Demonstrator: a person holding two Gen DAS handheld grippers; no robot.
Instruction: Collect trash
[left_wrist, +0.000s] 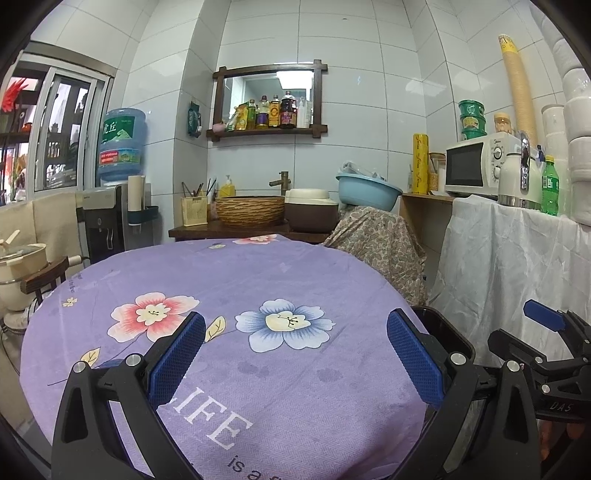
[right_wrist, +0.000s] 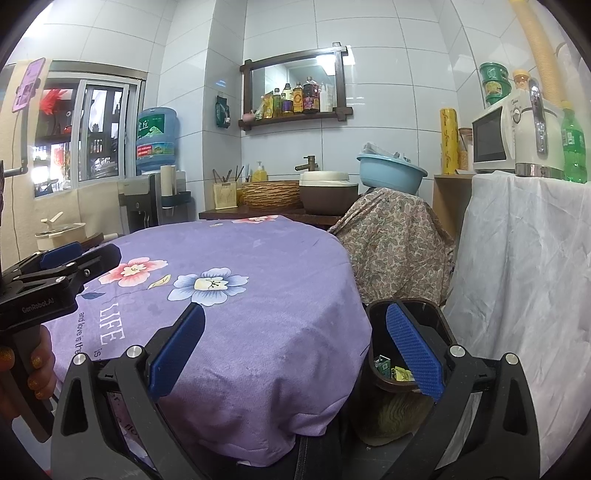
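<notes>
A table under a purple flowered cloth fills the middle of both views. No loose trash shows on it. A dark trash bin stands on the floor at the table's right edge, with green and yellow wrappers inside; its rim also shows in the left wrist view. My left gripper is open and empty over the near part of the cloth. My right gripper is open and empty, its right finger over the bin.
A paisley-covered object with a blue basin stands behind the bin. A white-draped counter at right holds a microwave, kettle and green bottle. A water dispenser and sink counter stand behind the table.
</notes>
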